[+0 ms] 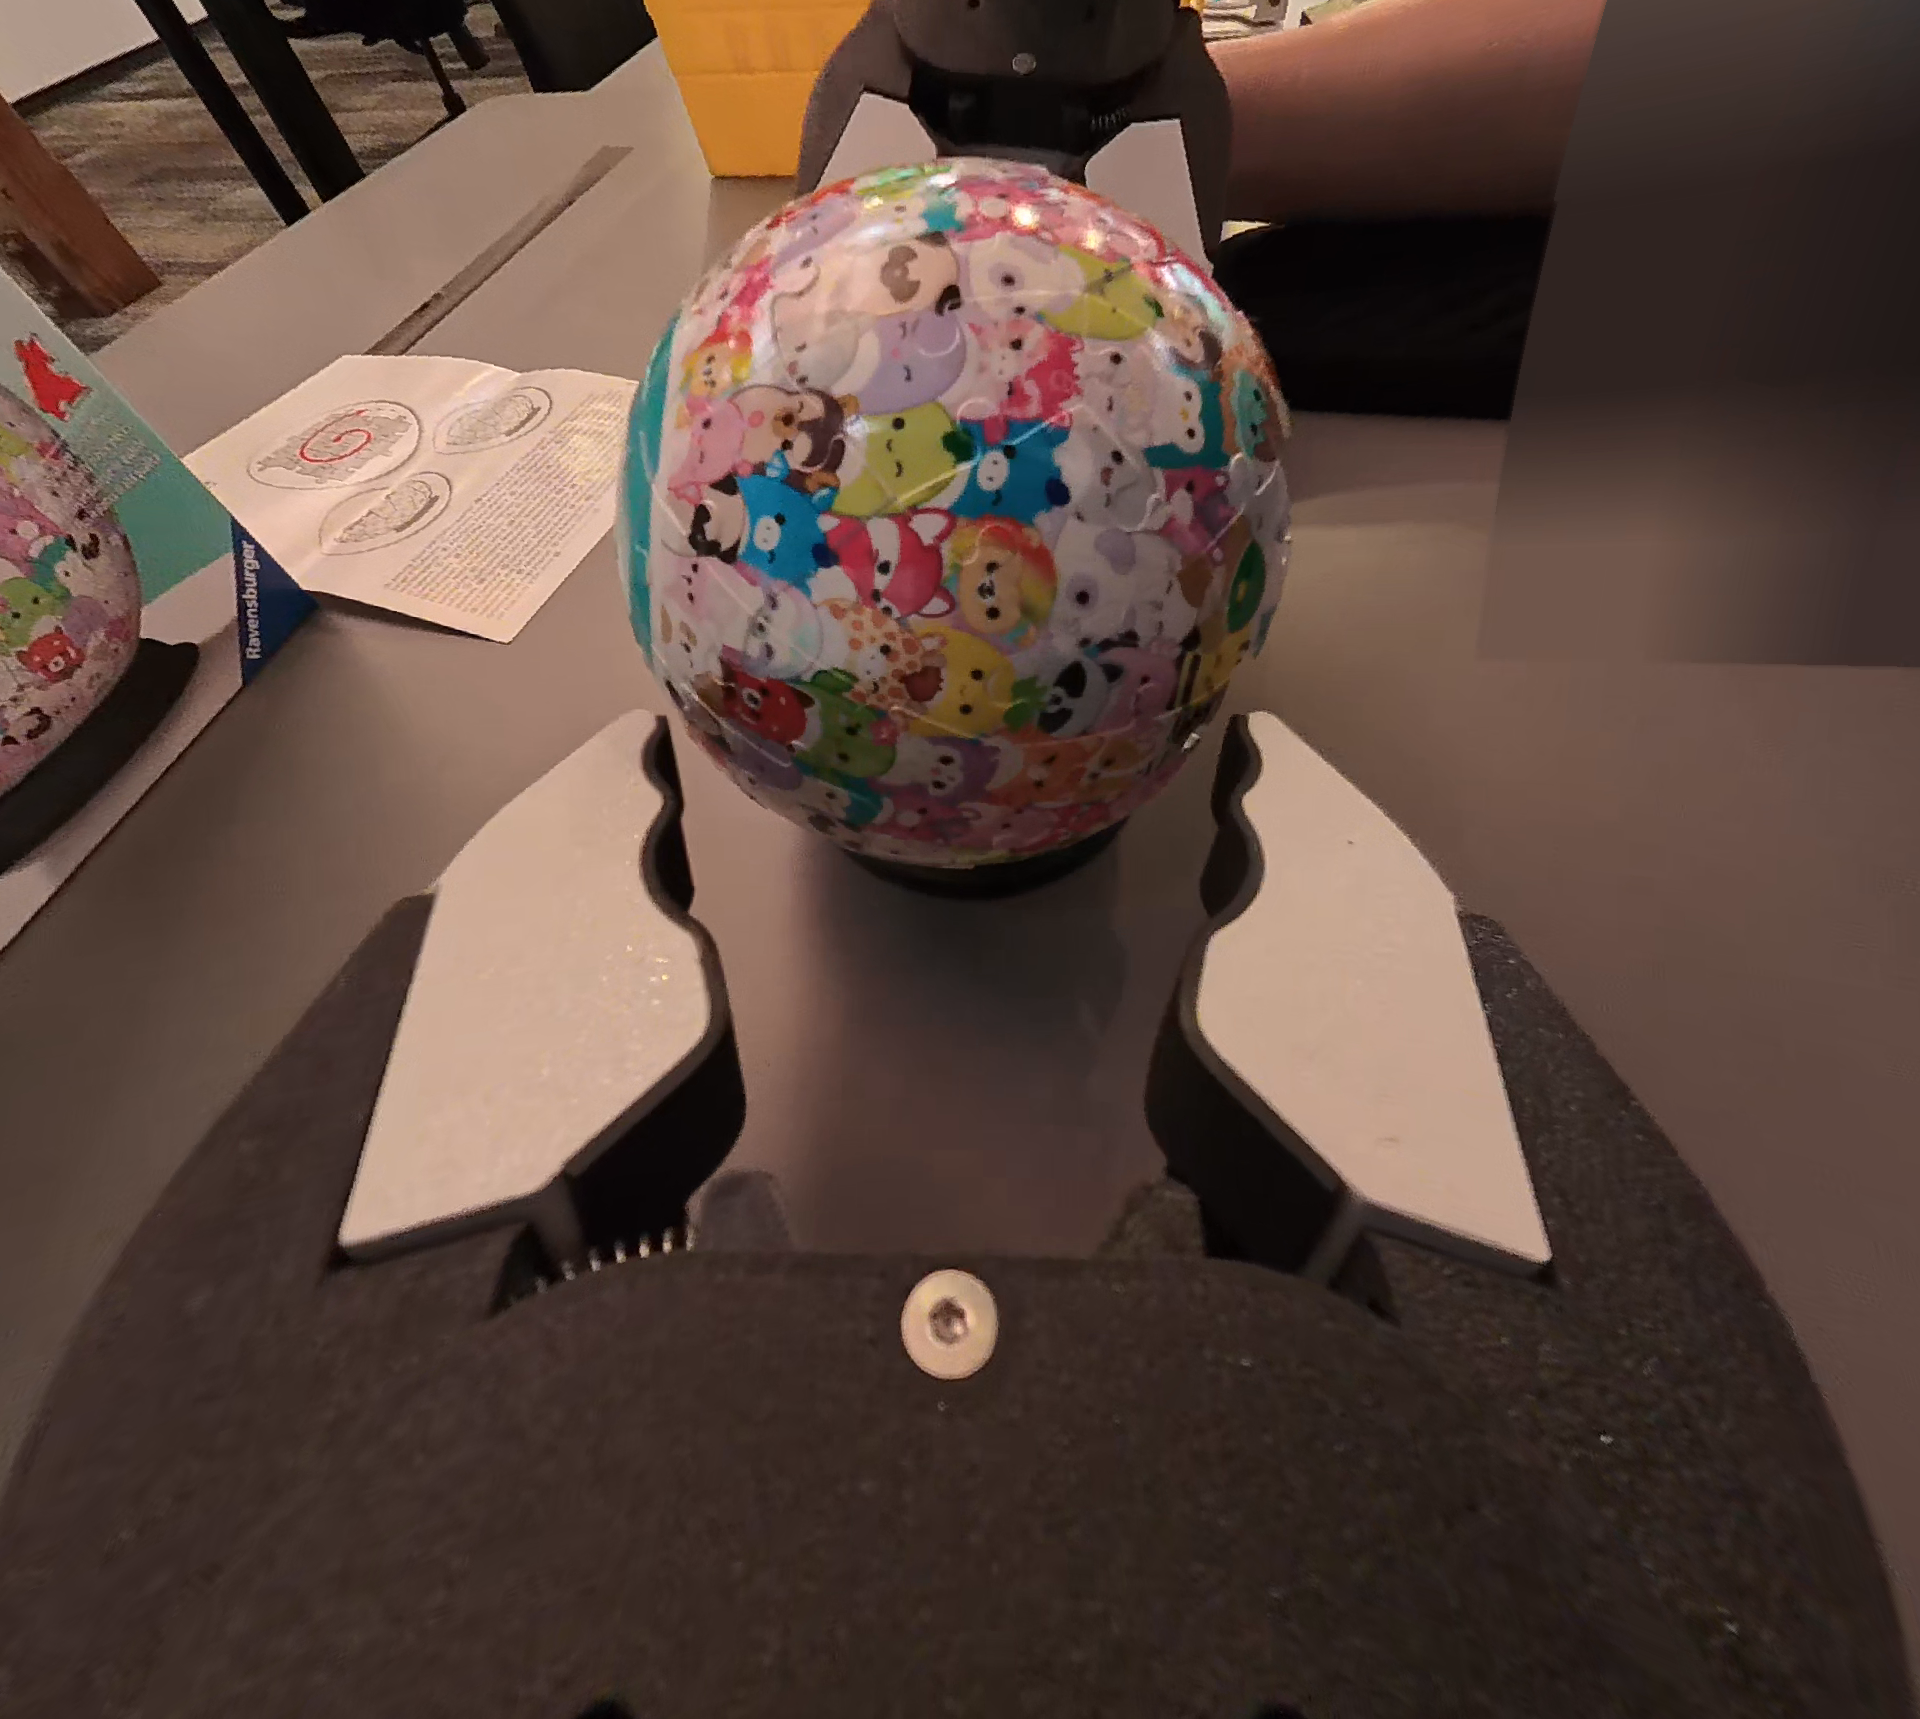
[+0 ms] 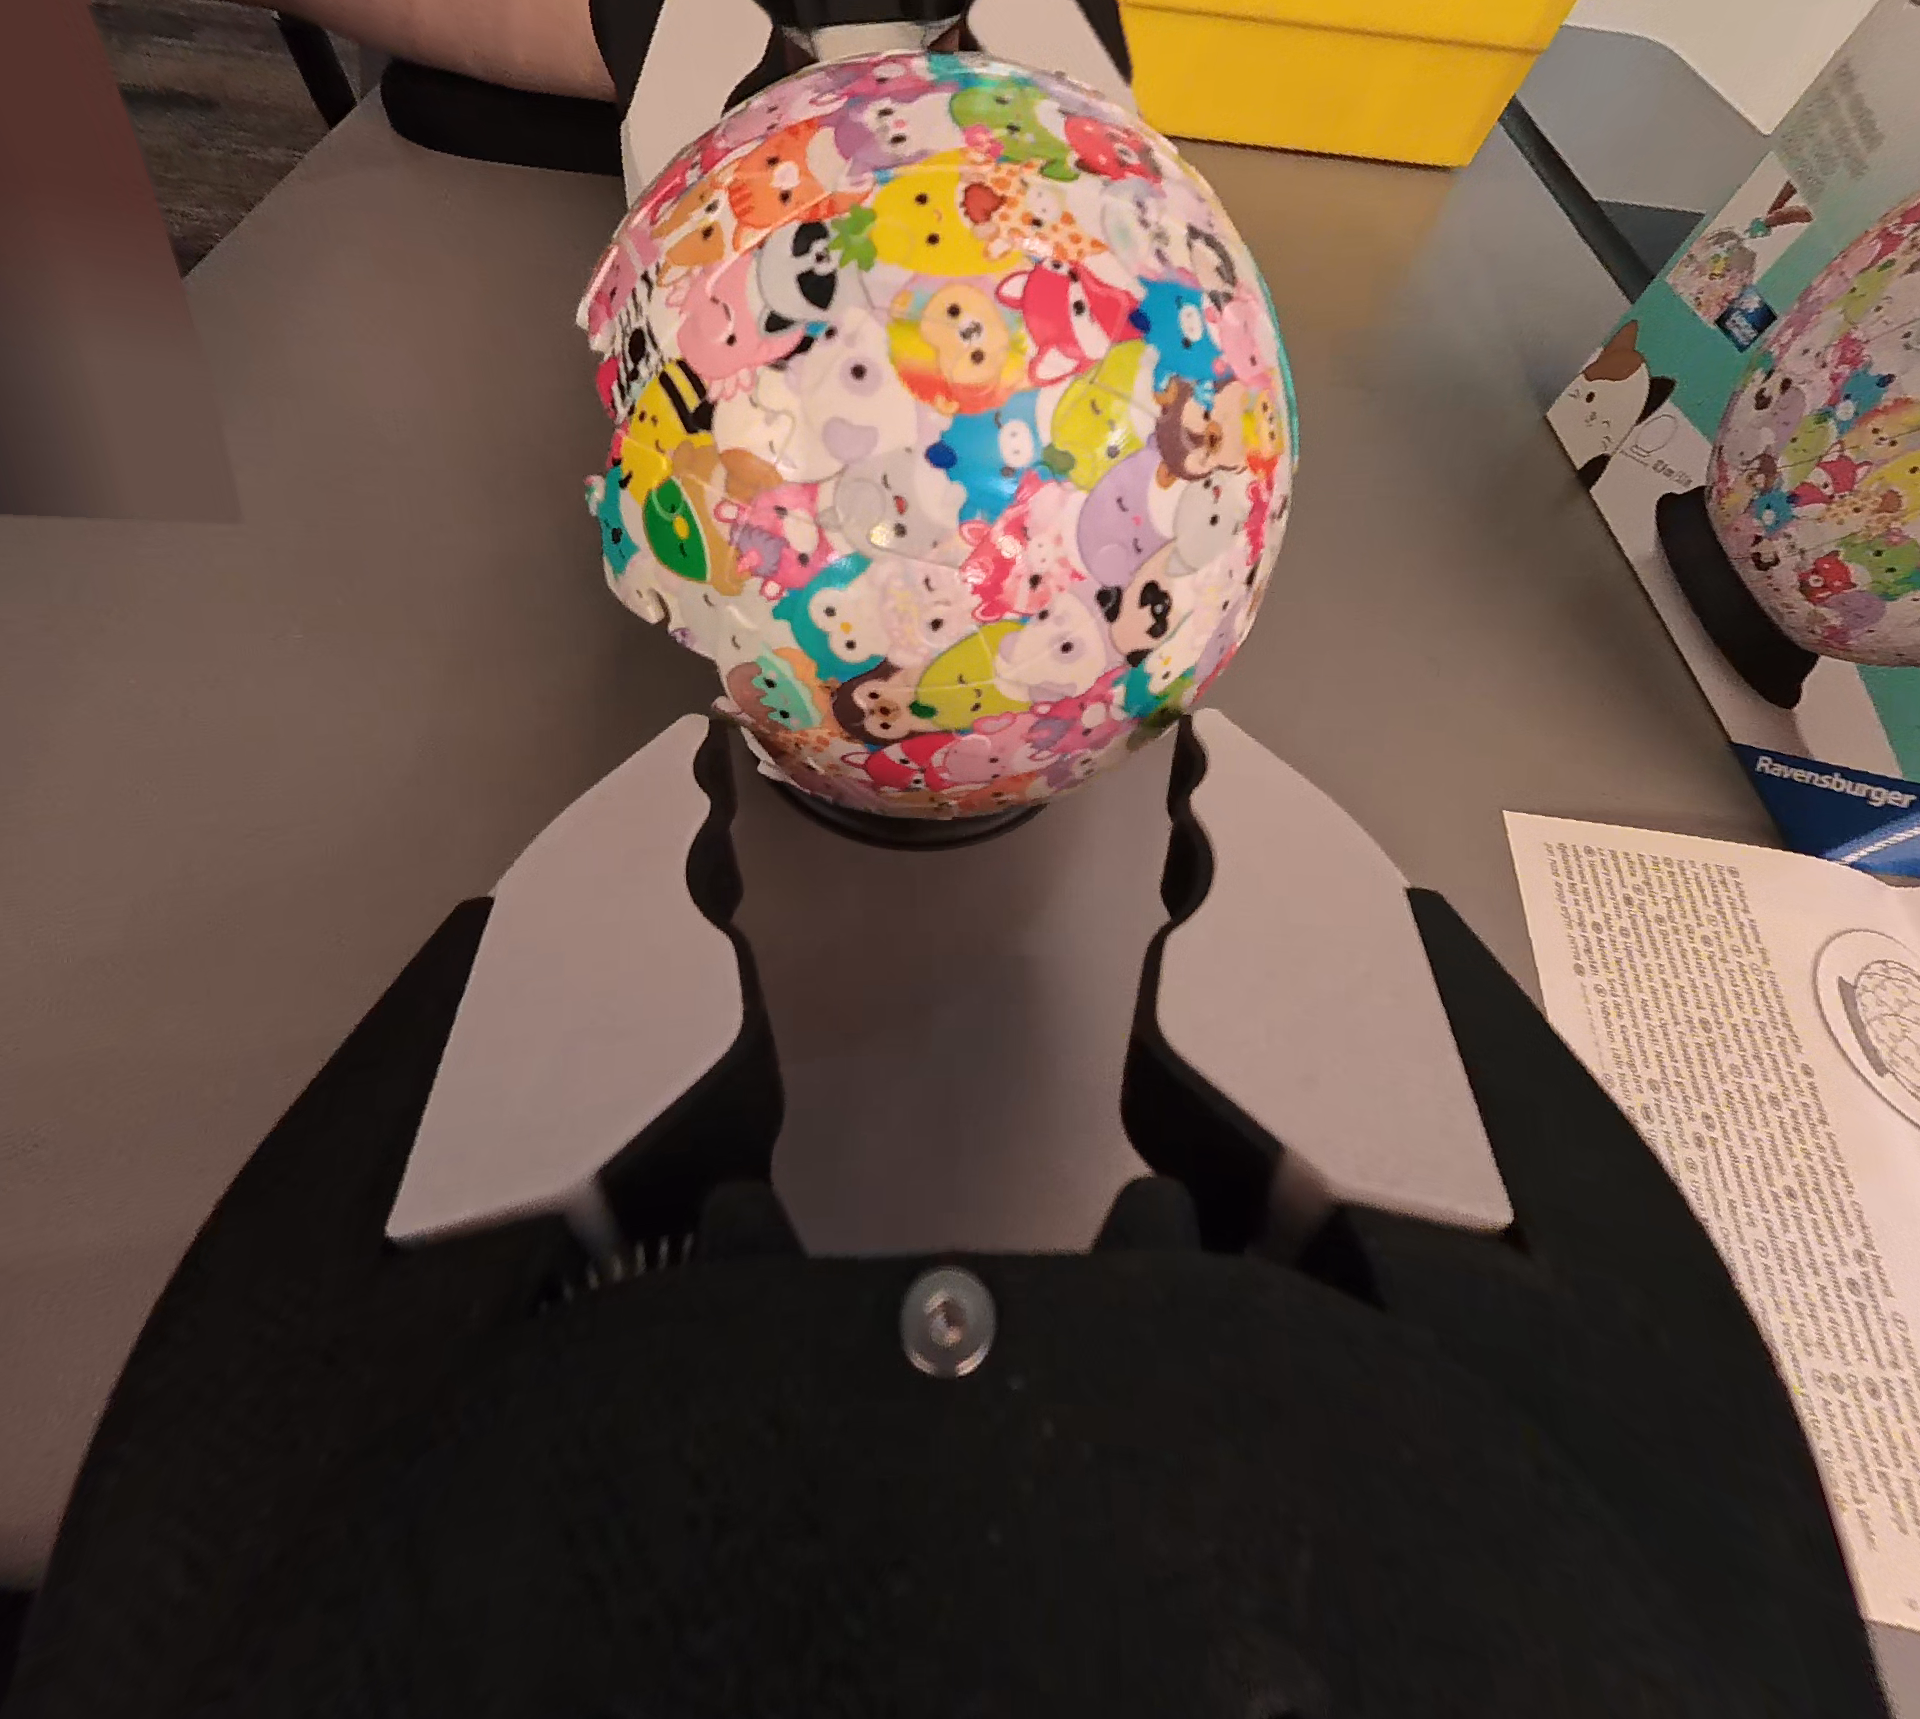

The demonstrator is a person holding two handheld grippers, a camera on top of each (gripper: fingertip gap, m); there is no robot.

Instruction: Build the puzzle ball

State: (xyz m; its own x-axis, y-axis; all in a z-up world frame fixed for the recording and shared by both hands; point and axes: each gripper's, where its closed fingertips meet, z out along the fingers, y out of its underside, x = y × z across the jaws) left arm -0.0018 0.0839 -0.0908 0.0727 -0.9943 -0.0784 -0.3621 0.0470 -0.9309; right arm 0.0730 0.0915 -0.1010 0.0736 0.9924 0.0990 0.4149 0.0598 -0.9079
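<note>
The puzzle ball (image 1: 951,506), covered in colourful cartoon animals, stands on a small black base (image 1: 977,864) on the grey table. In the right wrist view the ball (image 2: 935,443) shows a jagged open gap along its left side. My left gripper (image 1: 951,734) is open and empty, its fingertips at either side of the ball's lower part, not gripping it. My right gripper (image 2: 945,734) is open and empty, facing the ball from the opposite side. Each gripper shows beyond the ball in the other's view: the right gripper (image 1: 1013,152), the left gripper (image 2: 873,69).
A yellow bin (image 1: 790,17) stands behind the ball. The puzzle box (image 1: 94,568) and an unfolded instruction sheet (image 1: 426,490) lie to one side; they also show in the right wrist view, box (image 2: 1797,464) and sheet (image 2: 1725,1150). A person's forearm (image 1: 1403,59) rests on the table. Left tips to right tips: about 10 cm.
</note>
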